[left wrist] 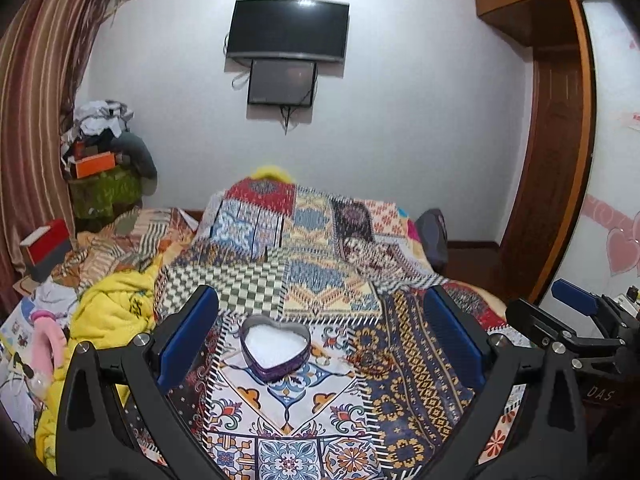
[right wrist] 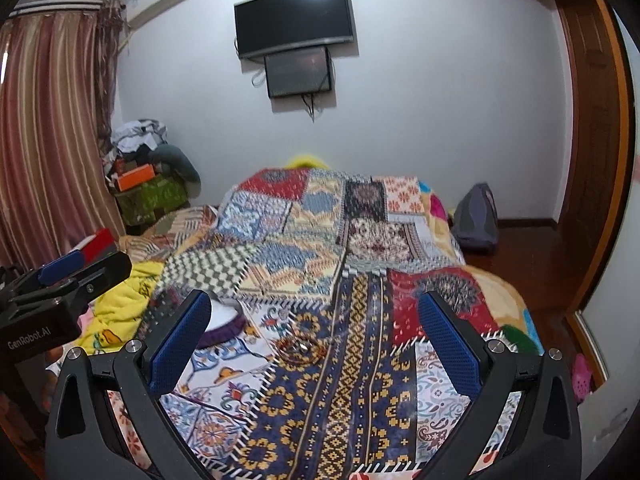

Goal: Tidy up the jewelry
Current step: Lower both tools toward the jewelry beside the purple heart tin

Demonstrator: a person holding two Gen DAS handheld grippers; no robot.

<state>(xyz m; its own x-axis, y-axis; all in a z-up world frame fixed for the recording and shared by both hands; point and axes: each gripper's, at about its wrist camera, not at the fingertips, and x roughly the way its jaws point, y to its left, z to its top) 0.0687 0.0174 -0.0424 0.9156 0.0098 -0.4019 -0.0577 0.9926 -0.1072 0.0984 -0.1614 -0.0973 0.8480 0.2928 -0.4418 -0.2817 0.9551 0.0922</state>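
Observation:
A purple heart-shaped box [left wrist: 275, 349] with a white lining sits open on the patterned bedspread [left wrist: 304, 416], between the tips of my left gripper [left wrist: 320, 312]. That gripper is open and holds nothing. Right of the box lies a small pile of jewelry [left wrist: 366, 358], hard to make out against the pattern. In the right wrist view the jewelry [right wrist: 298, 349], reddish bangles with a ring, lies ahead between the wide-open fingers of my right gripper [right wrist: 316, 310]. The box [right wrist: 224, 320] shows partly behind the left finger [right wrist: 180, 340]. Each gripper appears at the edge of the other's view.
The bed carries a patchwork cover with a yellow blanket [left wrist: 116, 312] and clutter at its left. A stack of boxes and clothes [left wrist: 104, 160] stands by the curtain. Two screens [left wrist: 286, 30] hang on the far wall. A grey bag [right wrist: 476, 216] sits on the wooden floor at right.

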